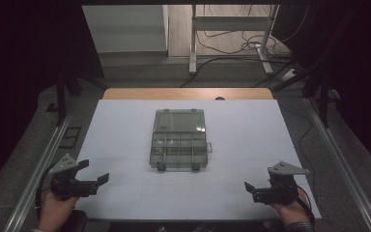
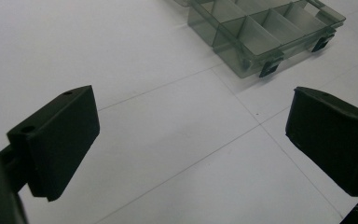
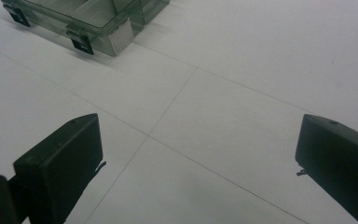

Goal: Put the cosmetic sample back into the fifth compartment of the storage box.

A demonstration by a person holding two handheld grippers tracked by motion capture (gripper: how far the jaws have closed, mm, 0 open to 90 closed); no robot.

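A smoky clear plastic organiser box [image 1: 178,150] lies in the middle of the white table [image 1: 121,140]. Its lid [image 1: 179,121] is folded back flat behind it, and the divided compartments look empty. Two black latches hang on its near edge. My left gripper [image 1: 94,171] hovers at the table's near left corner, open and holding nothing. At the near right, my right gripper [image 1: 258,181] is open too, also with nothing in it. In the left gripper view the box [image 2: 256,32] sits far ahead of the open gripper [image 2: 191,121]. In the right gripper view the box [image 3: 88,18] is at the upper left, beyond the open gripper [image 3: 198,140].
A wooden strip [image 1: 188,93] borders the table's far edge. Metal rails [image 1: 43,164] run along both sides. Beyond the table stand a white desk frame [image 1: 232,29] and loose cables on the floor. Dark curtains close in left and right.
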